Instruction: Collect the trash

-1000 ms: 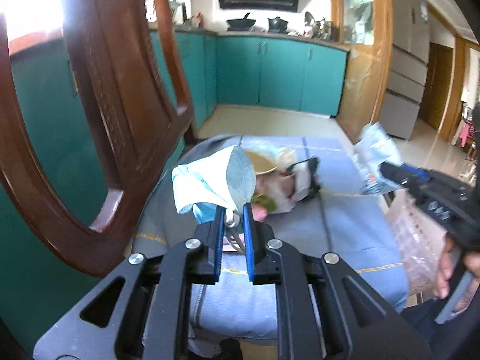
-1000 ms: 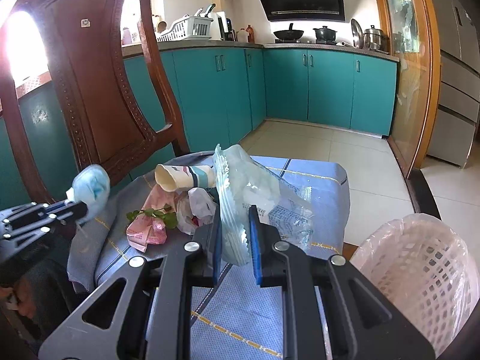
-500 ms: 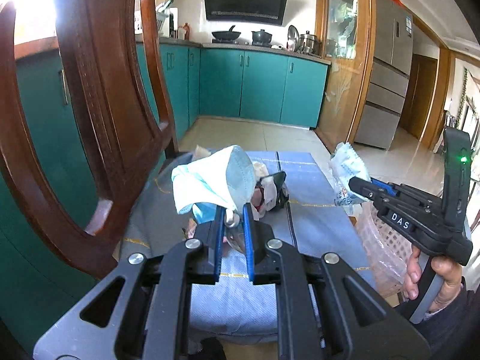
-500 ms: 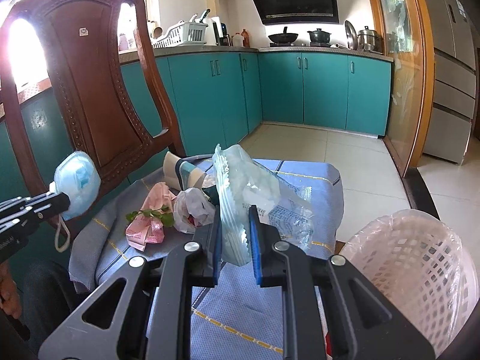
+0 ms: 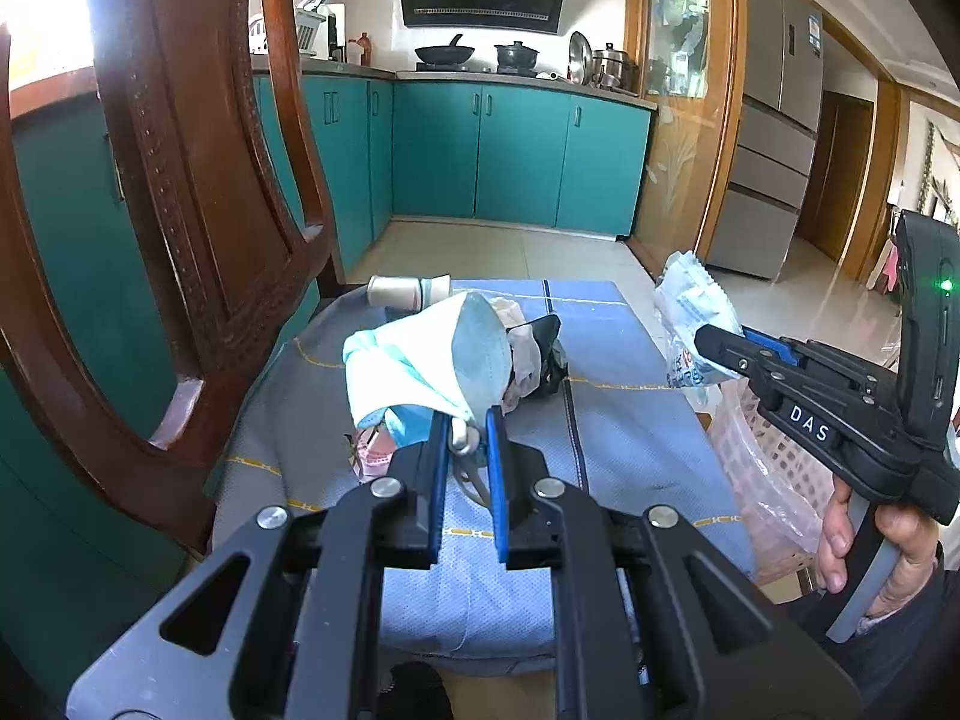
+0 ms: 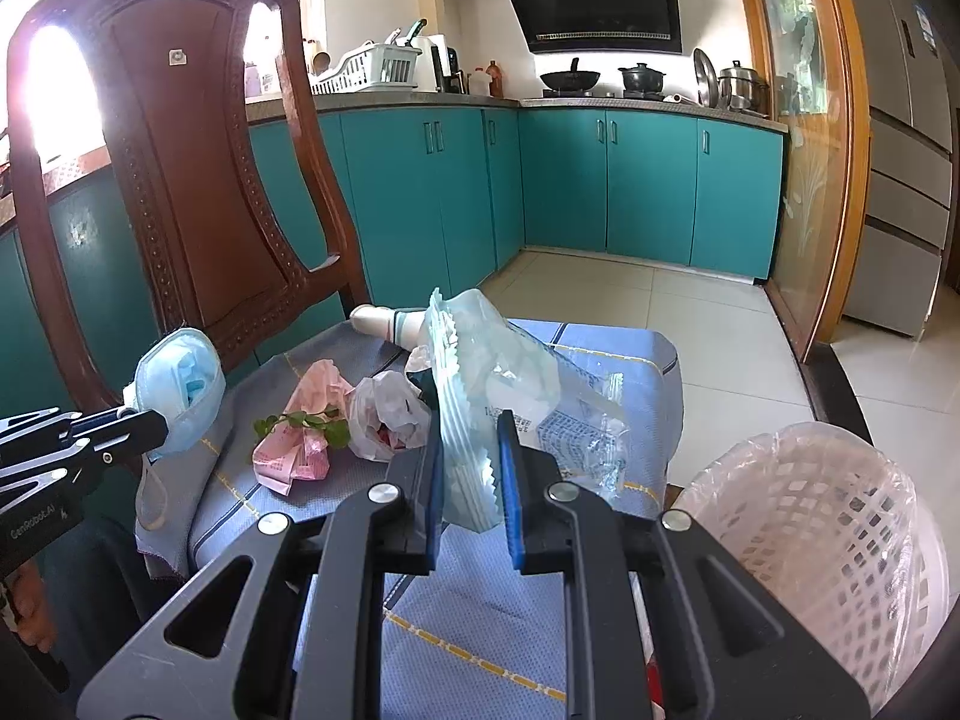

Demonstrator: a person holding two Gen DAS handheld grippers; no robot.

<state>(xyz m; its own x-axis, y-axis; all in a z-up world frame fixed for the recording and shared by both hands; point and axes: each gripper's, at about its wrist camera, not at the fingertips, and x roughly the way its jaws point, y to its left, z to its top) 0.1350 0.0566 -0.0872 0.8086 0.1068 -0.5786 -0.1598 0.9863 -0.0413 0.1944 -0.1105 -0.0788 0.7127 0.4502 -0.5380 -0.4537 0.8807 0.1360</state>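
The left gripper (image 5: pixel 462 438) is clamped on a mask (image 5: pixel 420 354), pale blue, pleated and crumpled, pinched by its lower edge with a white ear loop dangling below the jaws, held up above the near left part of the cloth (image 5: pixel 624 438). The right gripper (image 6: pixel 471 450) has its jaws closed on a clear wrapper (image 6: pixel 480 372), thin crinkly plastic with a zigzag-cut edge and small blue print too fine to read, lifted over the cloth's near right side. From the left view the right tool carries white letters "DAS" on its black body and a green light glows on its upright part; a hand (image 5: pixel 882 546) grips its handle. From the right view the left tool's side reads "GenRobot.AI". Just off the cloth's right edge stands a white lattice basket (image 6: pixel 840 516) lined with a thin clear bag. The cloth is a blue-grey woven cover with darker stripes and yellow dashed stitching, draped over a seat. On its middle lies a heap: a crumpled pink paper (image 6: pixel 300 444) with printing I cannot make out, a green sprig (image 6: pixel 300 420) across it, a scrunched white bag (image 6: pixel 384 420) touching the pink paper, something black beside that. At the far left corner a paper cup (image 6: pixel 390 324) lies on its side, white with a teal band. Behind the cloth's left edge rises a carved, glossy brown wooden chair back (image 6: pixel 180 180) with beaded trim. Farther off, teal cabinets (image 6: pixel 600 192), a wok and pots on the stove under a black hood.
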